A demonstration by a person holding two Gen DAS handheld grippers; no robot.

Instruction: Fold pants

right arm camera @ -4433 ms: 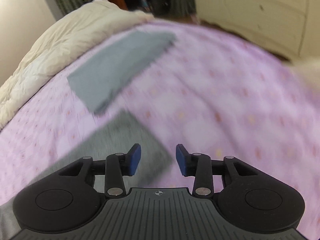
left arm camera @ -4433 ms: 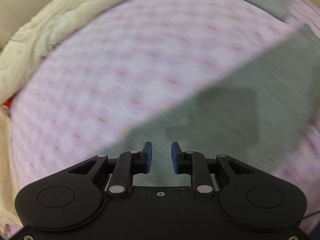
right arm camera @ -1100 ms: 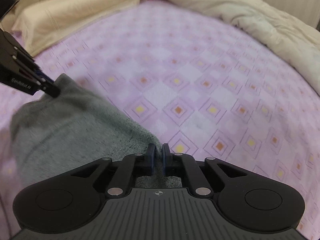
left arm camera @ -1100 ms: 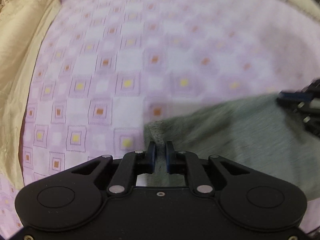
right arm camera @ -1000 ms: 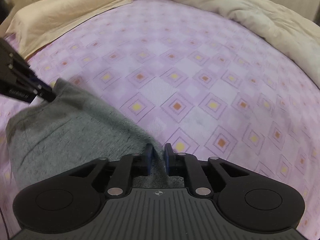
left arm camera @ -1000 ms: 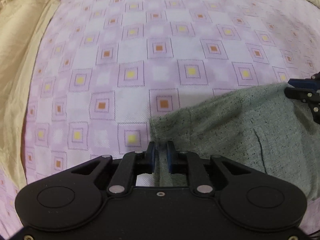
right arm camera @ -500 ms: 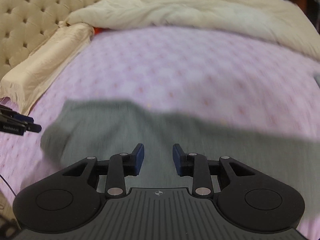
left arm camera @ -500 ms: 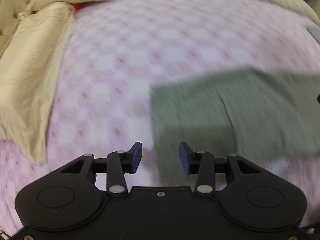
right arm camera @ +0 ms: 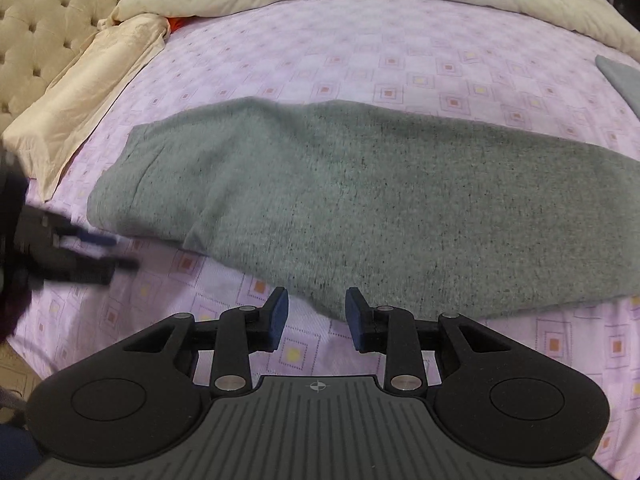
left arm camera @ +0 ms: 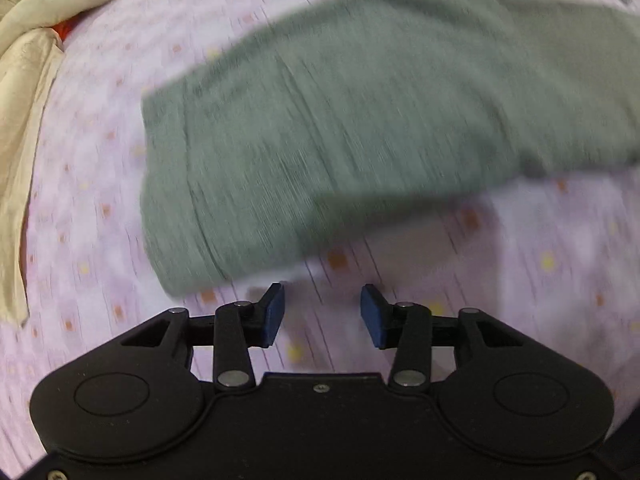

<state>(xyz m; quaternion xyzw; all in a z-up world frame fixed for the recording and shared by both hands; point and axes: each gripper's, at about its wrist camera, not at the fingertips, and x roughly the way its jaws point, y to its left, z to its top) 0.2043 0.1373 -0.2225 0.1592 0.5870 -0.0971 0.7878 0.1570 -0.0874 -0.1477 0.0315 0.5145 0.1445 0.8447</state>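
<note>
the grey pants (right arm camera: 400,208) are laid lengthwise on the bed (right arm camera: 400,60), seemingly folded once; further folds appear left. the left gripper (left arm camera: 322,314) and right gripper (right arm camera: 314,314) are seen with fingers parted, nothing held.

black tongs (left arm camera: 322,314), blue pads (right arm camera: 277,314), silver screws, possibly ribbed grey housing

Grey pants (right arm camera: 360,200) flat on bedsheet (right arm camera: 420,60), jaws apart

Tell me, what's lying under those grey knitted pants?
The grey knitted pants lie flat on a lilac bedsheet patterned with small squares. Whatever sits beneath the fabric itself is covered and can't be seen.
</note>
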